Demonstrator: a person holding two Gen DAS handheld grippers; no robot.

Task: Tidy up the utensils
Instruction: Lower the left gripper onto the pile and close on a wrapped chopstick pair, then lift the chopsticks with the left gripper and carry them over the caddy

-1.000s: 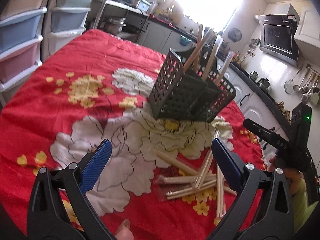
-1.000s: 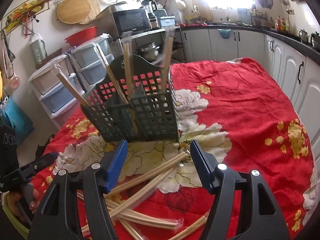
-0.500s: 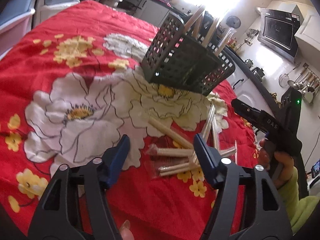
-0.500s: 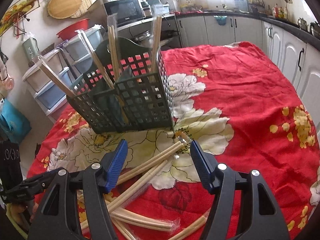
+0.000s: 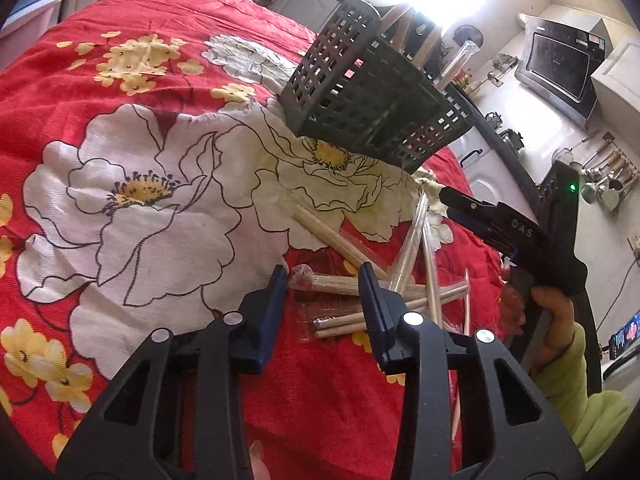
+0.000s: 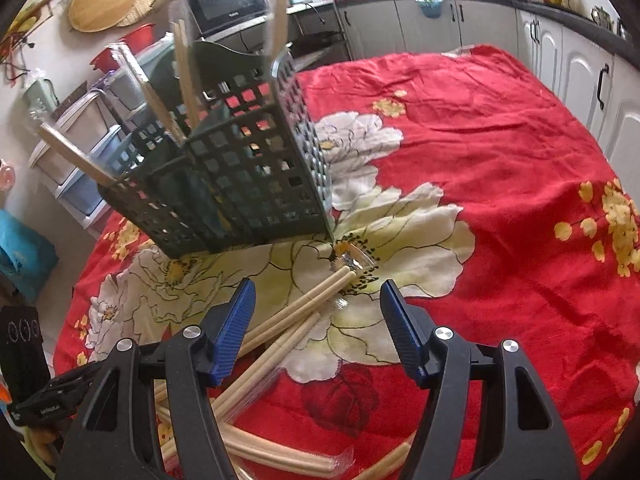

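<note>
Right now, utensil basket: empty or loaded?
Loaded. Several wrapped chopsticks stand in the utensil basket; more chopsticks lie loose on the tablecloth.

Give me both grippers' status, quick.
Left gripper: open, empty, over wrapped chopsticks.
Right gripper: open, empty, above the chopstick pile.

Legible text: "DAS", white lettering on right gripper (image 5: 516,228) body, at 3 o'clock. Other markings were unreadable.

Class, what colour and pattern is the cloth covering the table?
The tablecloth is red with large white flowers and small yellow blossoms, shown best in the right wrist view.
</note>
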